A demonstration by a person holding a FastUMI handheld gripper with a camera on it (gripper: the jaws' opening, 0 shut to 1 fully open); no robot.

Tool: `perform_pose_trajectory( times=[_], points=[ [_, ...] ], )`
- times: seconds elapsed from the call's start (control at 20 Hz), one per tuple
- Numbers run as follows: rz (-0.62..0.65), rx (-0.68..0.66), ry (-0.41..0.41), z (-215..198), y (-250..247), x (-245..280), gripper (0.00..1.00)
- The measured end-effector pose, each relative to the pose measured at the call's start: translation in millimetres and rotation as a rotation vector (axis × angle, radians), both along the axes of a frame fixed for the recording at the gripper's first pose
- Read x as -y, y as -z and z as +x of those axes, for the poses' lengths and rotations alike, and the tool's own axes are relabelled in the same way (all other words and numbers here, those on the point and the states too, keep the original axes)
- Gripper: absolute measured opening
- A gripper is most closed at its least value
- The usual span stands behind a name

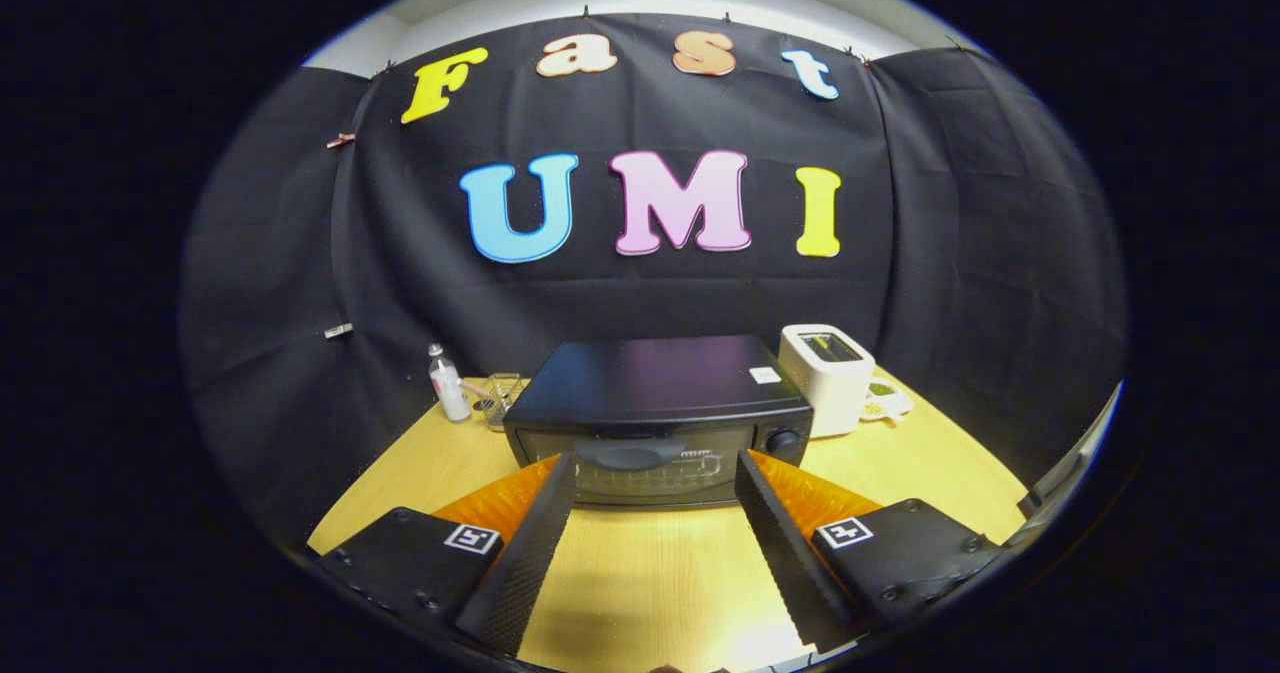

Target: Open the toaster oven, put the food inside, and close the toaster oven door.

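1. I am looking over the wooden table (660, 573), which is spreading out under and ahead of my fingers.
2. The black toaster oven (655, 418) is sitting just ahead of the fingertips, square to me, with its door closed and its handle (632, 452) lying across the top of the glass, roughly in line with the gap between the fingers.
3. My gripper (655, 478) is hanging released: the two fingers are standing well apart, gripping nothing, with bare table between them.
4. A white toaster (828, 378) is standing just beside the oven, beyond my right finger.
5. A small clear bottle (448, 383) is standing beyond my left finger, off the oven's far corner.
6. The oven's knob (783, 442) is showing at the right end of its front.
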State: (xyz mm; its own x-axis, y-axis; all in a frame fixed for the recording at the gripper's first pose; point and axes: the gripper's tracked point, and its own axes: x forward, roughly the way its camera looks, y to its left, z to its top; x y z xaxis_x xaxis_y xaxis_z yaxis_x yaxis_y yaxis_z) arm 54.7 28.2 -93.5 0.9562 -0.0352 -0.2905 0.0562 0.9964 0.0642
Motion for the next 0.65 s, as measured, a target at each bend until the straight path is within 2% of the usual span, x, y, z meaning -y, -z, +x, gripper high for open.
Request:
perform_pose_trajectory(
  times=[0.35, 0.65],
  points=[
    [-0.064, 0.114, 0.057, -36.8, -68.0, 31.6, 0.99],
    [-0.056, 0.161, 0.067, -41.0, -95.7, 46.5, 0.98]
  ],
)
